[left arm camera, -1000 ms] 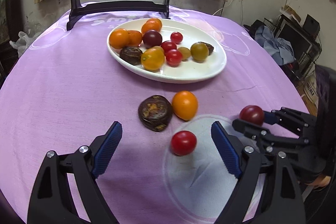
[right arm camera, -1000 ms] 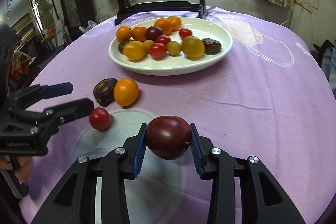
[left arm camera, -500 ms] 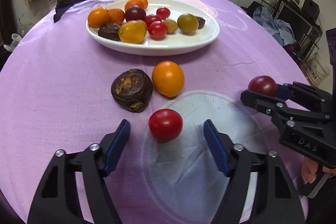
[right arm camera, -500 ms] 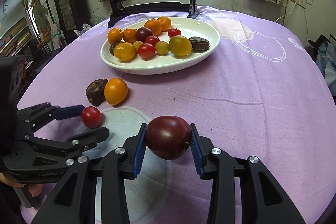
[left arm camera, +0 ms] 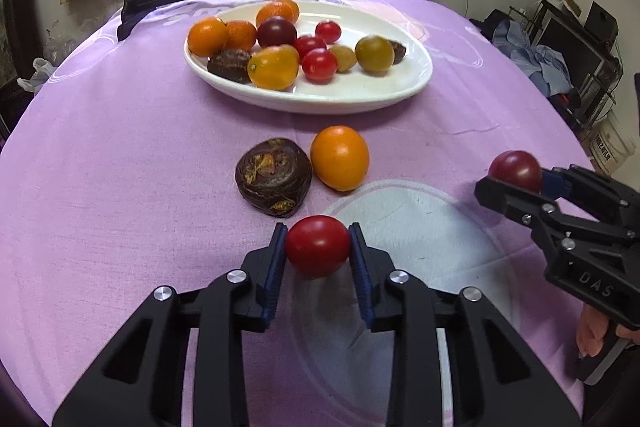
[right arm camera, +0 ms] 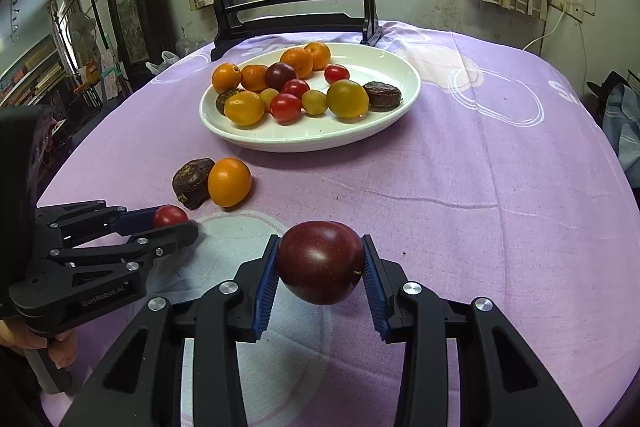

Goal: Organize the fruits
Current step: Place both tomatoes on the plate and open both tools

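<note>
With left gripper [left arm camera: 318, 247] closing, pads already on small red cherry tomato [left arm camera: 317, 245] nr tablecloth's near edge, squeeze gently, lift straight, w/ right gripper [right arm camera: 320, 267] clamped on dark-red round plum [right arm camera: 319, 261], toward white oval plate [left arm camera: 360, 95].

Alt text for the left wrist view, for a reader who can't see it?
The left gripper is closing on a red cherry tomato on a purple tablecloth. Beyond lie a dark wrinkled fruit, an orange fruit and a white plate of fruit.
</note>
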{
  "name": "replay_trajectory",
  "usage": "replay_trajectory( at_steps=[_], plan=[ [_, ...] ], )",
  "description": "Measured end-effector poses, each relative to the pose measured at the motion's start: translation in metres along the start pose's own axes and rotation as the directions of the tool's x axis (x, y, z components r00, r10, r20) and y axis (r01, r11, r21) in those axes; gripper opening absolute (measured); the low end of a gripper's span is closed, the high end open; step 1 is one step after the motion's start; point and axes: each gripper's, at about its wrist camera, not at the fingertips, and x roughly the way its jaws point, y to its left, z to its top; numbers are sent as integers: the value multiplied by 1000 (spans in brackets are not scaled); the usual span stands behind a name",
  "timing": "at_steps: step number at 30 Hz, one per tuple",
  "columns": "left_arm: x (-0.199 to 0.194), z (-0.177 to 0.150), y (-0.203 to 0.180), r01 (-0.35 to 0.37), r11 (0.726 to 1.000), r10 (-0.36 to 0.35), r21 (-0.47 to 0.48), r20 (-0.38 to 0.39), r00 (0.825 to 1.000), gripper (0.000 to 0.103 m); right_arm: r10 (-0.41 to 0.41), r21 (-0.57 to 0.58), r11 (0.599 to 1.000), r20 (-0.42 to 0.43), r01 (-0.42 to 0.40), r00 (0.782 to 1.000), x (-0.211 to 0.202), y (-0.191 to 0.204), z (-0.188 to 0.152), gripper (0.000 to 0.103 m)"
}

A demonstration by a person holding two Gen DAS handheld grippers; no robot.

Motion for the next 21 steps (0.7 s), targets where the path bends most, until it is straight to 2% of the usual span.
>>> replay_trajectory(
  at_steps=[4, 8, 12, 21],
  plan=[
    [-21, 9, 0, -4, 1000, 4, 12, 60, 998, 30, 5, 20, 1000, 22, -6, 1000, -5, 0, 3, 40],
    [-30, 31, 3, -25, 999, 22, 29, 96, 995, 30, 41, 50, 998, 68, -45, 997, -15, -1, 15, 40],
    [-28, 58, 6, -50, 998, 45, 38, 119, 992, 30, 33, 32, 999, 102, -36, 994, -15, 1, 33, 40],
    [-1, 106, 19, -61, 998, 60, 0, 129, 990, 30, 14, -29, 1000, 103, -11, 995, 16, 8, 78, 40]
  ],
)
